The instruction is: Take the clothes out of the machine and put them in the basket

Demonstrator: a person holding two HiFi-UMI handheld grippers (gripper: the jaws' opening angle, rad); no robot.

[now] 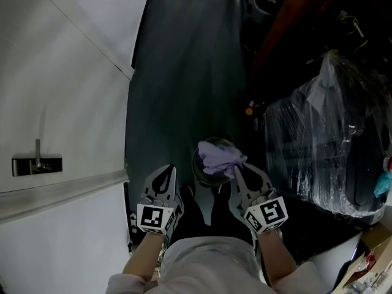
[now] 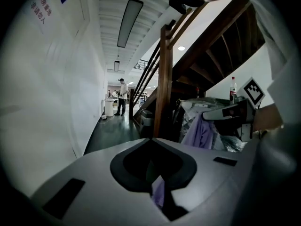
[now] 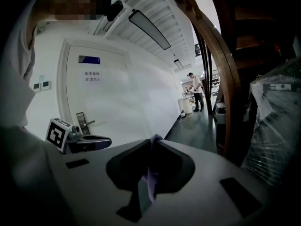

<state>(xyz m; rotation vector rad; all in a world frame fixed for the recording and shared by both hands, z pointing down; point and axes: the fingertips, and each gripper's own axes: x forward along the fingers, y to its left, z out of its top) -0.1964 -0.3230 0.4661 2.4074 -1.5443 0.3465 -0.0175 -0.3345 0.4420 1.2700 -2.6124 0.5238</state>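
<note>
Head view: lilac garment [image 1: 220,158] above basket [image 1: 196,168]

Cloth [image 1: 220,157] over, perhaps, basket [image 1: 198,173]; door [image 1: 61,103] left

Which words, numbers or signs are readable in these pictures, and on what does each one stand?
White door with metal handle: two rows of small dark characters, too blurred to read.
Small blue plate above them: no legible print.
White wall: red characters, too blurred to read.
Black-and-white square markers: patterns only, no words.
No text can be quoted with certainty.
</note>
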